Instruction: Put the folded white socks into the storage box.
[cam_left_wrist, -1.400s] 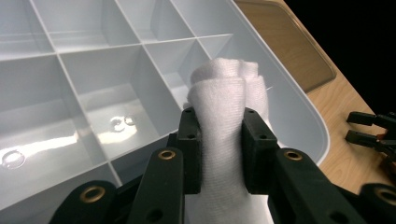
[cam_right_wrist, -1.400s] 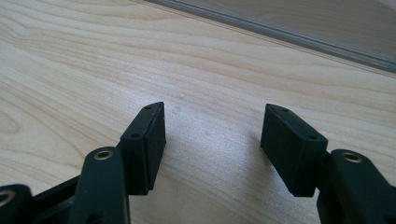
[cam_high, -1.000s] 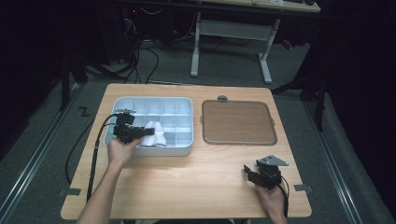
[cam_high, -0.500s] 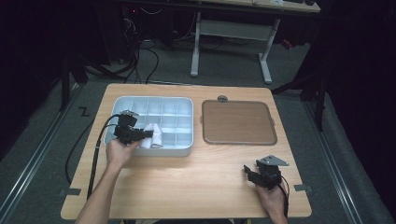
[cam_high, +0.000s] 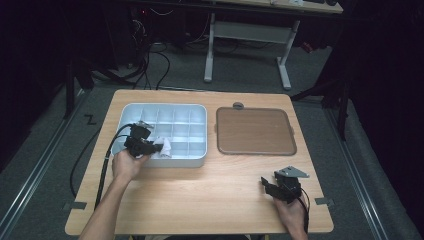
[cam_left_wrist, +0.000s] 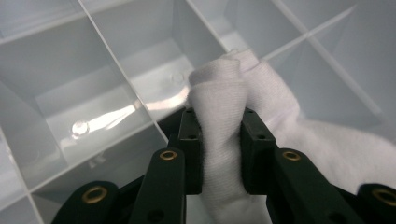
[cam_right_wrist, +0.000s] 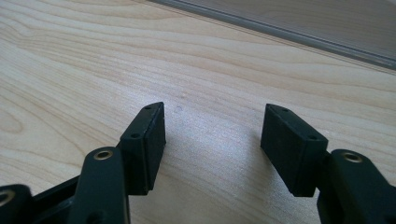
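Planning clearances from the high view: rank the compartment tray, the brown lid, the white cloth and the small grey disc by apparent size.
1. compartment tray, largest, though only slightly
2. brown lid, nearly the same footprint, so that order is unsure
3. white cloth, bunched and partly hidden in the left hand-held gripper
4. small grey disc, smallest

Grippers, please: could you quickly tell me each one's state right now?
Left gripper: closed on the white cloth over the divided tray.
Right gripper: open, holding nothing.

One compartment tray (cam_high: 197, 111), one white cloth (cam_high: 164, 147), one brown mat (cam_high: 254, 131), two grippers.
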